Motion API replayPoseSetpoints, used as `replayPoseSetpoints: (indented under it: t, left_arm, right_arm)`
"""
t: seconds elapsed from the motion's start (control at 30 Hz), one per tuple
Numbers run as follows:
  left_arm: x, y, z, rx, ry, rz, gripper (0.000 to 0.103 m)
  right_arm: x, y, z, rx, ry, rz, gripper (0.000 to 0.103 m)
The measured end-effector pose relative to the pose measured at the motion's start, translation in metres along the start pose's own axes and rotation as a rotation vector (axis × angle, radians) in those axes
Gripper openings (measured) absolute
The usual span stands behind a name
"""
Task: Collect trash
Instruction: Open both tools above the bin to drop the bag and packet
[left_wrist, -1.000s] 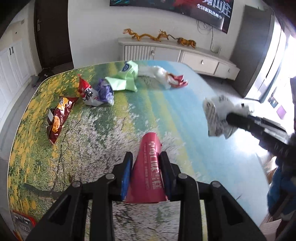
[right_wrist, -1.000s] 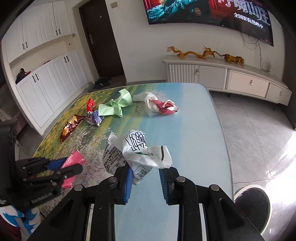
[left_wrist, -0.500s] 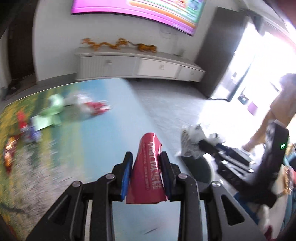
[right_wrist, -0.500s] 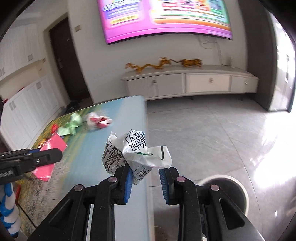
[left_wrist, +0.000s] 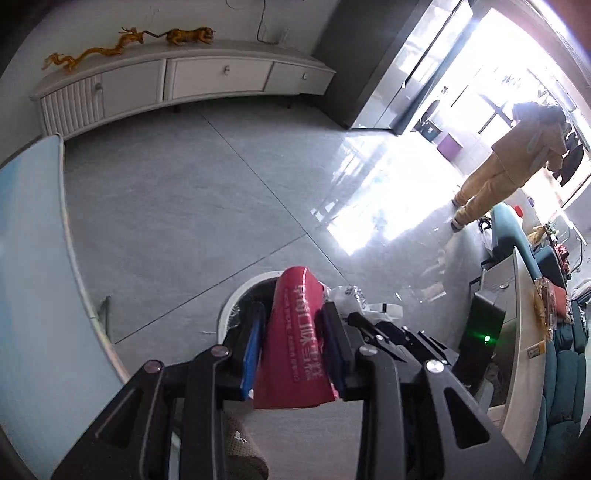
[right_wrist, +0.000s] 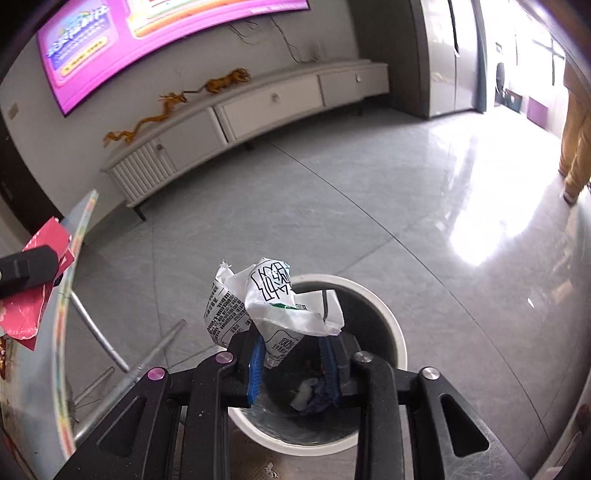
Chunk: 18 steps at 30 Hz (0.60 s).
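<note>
Over a round white-rimmed plastic trash bin, the right gripper is opening around a crumpled white printed wrapper while the left gripper is likewise loosening on a flat red foil packet, both drops needing only wider jaws.

The trash bin sits on the floor right beside the table edge. TV cabinet is against the wall behind it.

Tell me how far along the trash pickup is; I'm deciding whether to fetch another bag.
Done: some scraps lie in the bin. In hand: left gripper carries the red wrapper, right gripper the crumpled white packet over the bin, both jaws opening. Left: both drops; the tabletop is mostly out of view.
</note>
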<state>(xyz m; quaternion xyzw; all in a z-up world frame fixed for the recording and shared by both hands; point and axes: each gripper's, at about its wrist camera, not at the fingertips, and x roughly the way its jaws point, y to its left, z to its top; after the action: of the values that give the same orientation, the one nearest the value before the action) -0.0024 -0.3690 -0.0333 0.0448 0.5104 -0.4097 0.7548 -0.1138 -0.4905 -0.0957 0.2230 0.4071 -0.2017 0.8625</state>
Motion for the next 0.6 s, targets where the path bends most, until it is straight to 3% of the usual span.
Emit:
replayPoseSetpoints:
  t: [0.1,0.17,0.23,0.3,0.47,0.6]
  left_arm:
    - [0.030,-0.005,0.007,-0.011,0.045,-0.014,0.038]
    - [0.043,-0.004,0.009,-0.028,0.067,-0.036,0.045]
    - [0.053,-0.003,0.012,-0.038,0.080,-0.052,0.053]
    - [0.060,-0.005,0.013,-0.041,0.090,-0.060,0.053]
    - [0.048,-0.001,0.012,-0.034,0.069,-0.057,0.053]
    - [0.018,0.007,0.009,-0.037,-0.004,-0.028,0.053]
  right_arm:
    - [0.009,-0.012,-0.005,0.028,0.027,-0.014,0.031]
    - [0.016,-0.017,-0.007,0.041,0.044,-0.031,0.043]
    - [0.020,-0.023,-0.009,0.047,0.054,-0.052,0.046]
    - [0.025,-0.024,-0.010,0.052,0.066,-0.068,0.046]
    - [0.021,-0.029,-0.011,0.060,0.072,-0.090,0.046]
    - [0.011,-0.021,-0.005,0.051,0.051,-0.084,0.046]
